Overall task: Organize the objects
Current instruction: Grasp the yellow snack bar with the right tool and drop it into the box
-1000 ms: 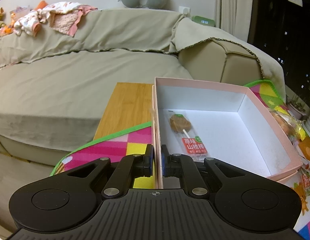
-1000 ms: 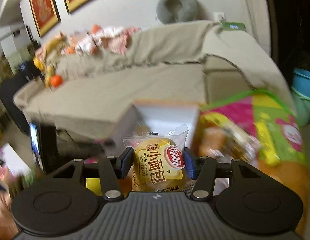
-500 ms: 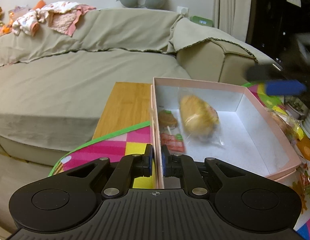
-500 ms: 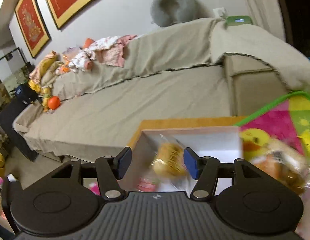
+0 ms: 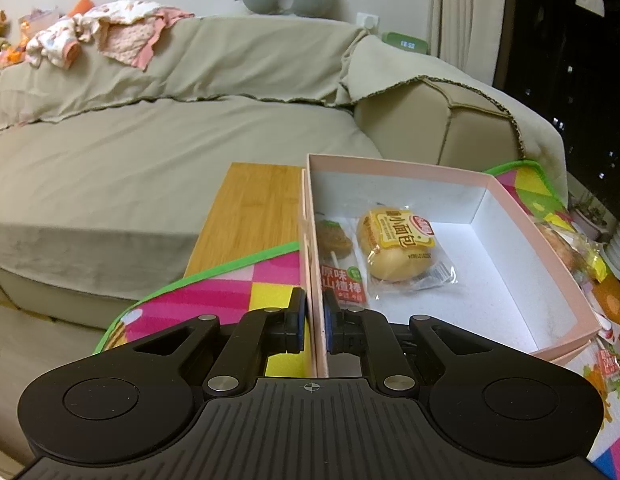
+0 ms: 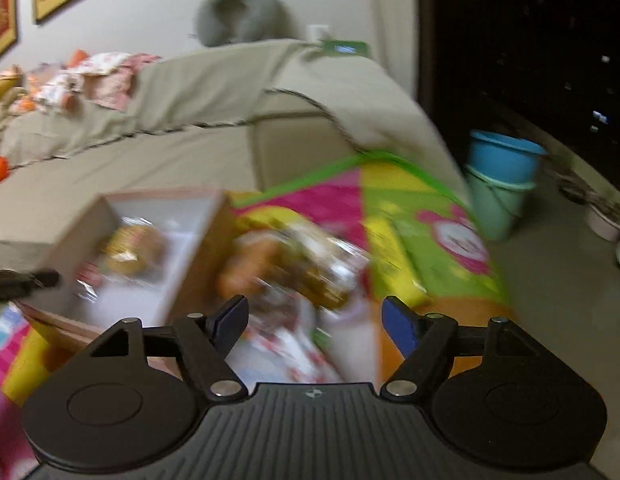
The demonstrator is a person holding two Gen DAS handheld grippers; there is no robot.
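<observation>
A pink box (image 5: 549,264) with a white inside stands on a colourful mat (image 5: 238,284). In it lie a packaged small bread (image 5: 397,248) and a wrapped hawthorn stick (image 5: 339,264). My left gripper (image 5: 315,316) is shut on the box's left wall near its front corner. In the blurred right wrist view my right gripper (image 6: 313,320) is open and empty, above a pile of wrapped snacks (image 6: 294,260) to the right of the box (image 6: 198,256); the bread (image 6: 130,252) shows inside.
A grey-covered sofa (image 5: 150,128) runs behind the wooden table (image 5: 254,208). More wrapped snacks (image 5: 569,248) lie right of the box. Stacked blue and green buckets (image 6: 501,184) stand on the floor at the right.
My right gripper opened and dropped the bread into the box, then swung right over the snack pile. My left gripper kept its hold on the box wall.
</observation>
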